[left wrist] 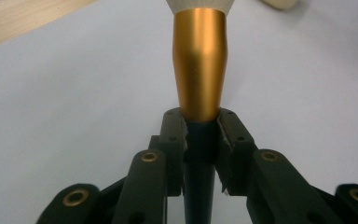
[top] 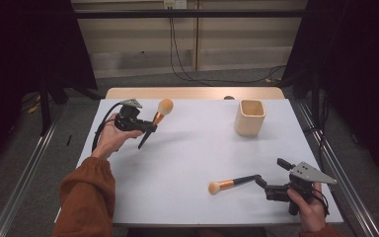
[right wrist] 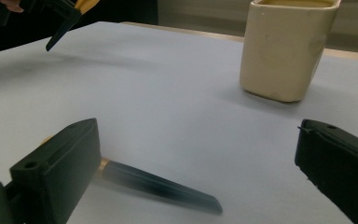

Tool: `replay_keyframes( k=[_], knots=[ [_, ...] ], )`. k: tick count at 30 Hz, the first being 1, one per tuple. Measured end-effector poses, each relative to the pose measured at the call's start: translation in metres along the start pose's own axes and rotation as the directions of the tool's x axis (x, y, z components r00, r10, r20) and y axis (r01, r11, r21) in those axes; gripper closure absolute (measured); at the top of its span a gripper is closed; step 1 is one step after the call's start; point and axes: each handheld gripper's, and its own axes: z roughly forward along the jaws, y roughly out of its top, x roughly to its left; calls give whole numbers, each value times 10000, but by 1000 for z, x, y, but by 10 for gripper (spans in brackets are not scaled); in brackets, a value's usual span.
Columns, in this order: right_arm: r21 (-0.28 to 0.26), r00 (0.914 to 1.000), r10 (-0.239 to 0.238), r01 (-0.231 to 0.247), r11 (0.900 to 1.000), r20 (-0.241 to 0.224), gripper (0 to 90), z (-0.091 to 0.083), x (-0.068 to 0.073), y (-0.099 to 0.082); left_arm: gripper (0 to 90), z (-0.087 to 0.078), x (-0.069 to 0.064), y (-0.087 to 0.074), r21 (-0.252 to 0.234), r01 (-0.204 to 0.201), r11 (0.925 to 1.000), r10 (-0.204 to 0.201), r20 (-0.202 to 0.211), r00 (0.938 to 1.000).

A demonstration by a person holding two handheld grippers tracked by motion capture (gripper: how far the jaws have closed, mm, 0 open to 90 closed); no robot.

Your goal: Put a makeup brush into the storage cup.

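The raised makeup brush point(top: 157, 120) hangs clear above the left part of the white table point(top: 187, 163), tilted, its round pale-orange head up and toward the far side and its dark pointed handle slanting down toward the person. The left gripper point(top: 148, 127) has it: in the left gripper view the two black jaws stand close together and press from either side on the dark handle point(left wrist: 199, 154) just below the gold ferrule point(left wrist: 199, 70), with the white base of the bristles at the top edge. The person's left hand point(top: 112, 138), in a rust-coloured sleeve point(top: 86, 195), bears that gripper. A second brush point(top: 233, 184) lies flat on the near right part of the table, head pointing left, handle end pointing toward the right gripper point(top: 260, 180). That gripper, held low by the right hand point(top: 308, 207), stands wide open with nothing between its jaws; in the right gripper view the tapered dark handle point(right wrist: 161, 186) lies on the table just beside the left jaw, untouched. The cream cup point(top: 250, 117) stands upright at the far right of the table, well apart from both brushes; from above its inside looks bare, though the bottom cannot be fully made out.
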Motion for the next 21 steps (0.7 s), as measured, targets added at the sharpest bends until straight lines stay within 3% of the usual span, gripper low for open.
replay_keyframes(
  k=[6, 8, 13, 15, 20, 21],
  knots=[
    [60, 10000, -79, 79, 10000, 8, 0, 1, 0, 0, 744, -6, -4, -6, -694, 164, 9975, -176, -165, 9997],
    [113, 10000, -81, 80, 9999, 23, 0, 1, 0, -1, 745, -8, -5, -7, -975, 243, 9949, -245, -3, 9997],
    [54, 10000, -24, 24, 10000, 28, 0, 1, -1, 0, 744, -4, -11, -11, -1255, -81, 9921, 70, -92, 9999],
    [27, 10000, -10, 10, 10000, 25, 0, 1, 0, 0, 744, -3, -13, -12, -1757, 39, 9844, -32, 43, 10000],
    [-20, 10000, 14, -14, 10000, 2, 0, 0, 0, 0, 744, -1, -21, -15, -2046, -115, 9788, 120, 11, 9999],
    [-37, 10000, 36, -36, 10000, 4, 0, 0, 0, 0, 744, -1, -24, -15, -2158, -157, 9763, 120, -180, 9998]
  ],
)
